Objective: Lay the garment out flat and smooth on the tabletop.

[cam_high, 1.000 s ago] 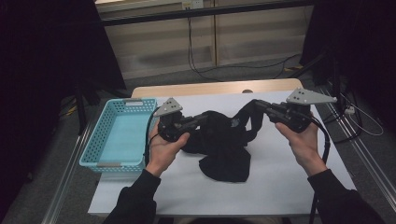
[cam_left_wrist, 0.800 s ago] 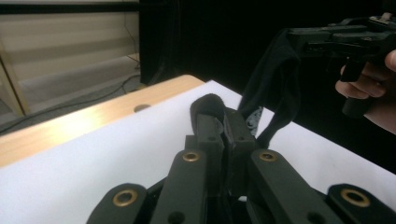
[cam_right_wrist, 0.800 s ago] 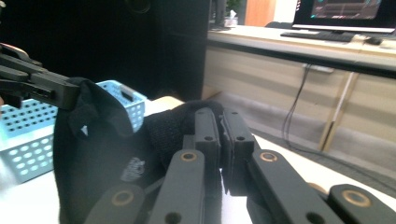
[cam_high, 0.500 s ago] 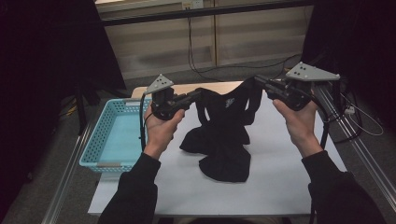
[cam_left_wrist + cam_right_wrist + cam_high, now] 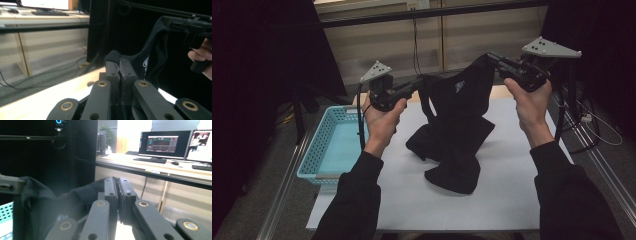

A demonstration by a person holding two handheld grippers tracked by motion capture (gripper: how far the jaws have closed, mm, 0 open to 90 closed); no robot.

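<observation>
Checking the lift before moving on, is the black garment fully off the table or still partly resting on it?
Partly resting. Both grippers hold the black garment up by its top, but its lower end lies bunched on the white table.

Dim room: black curtains (image 5: pixel 267 65), beige wall panels (image 5: pixel 427 45), monitors (image 5: pixel 162 143) on desk (image 5: pixel 160 170).

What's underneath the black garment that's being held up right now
The black garment hangs from both grippers, its lower end bunched on the white table. White tabletop shows around it; anything beneath the bunched part is covered.
</observation>
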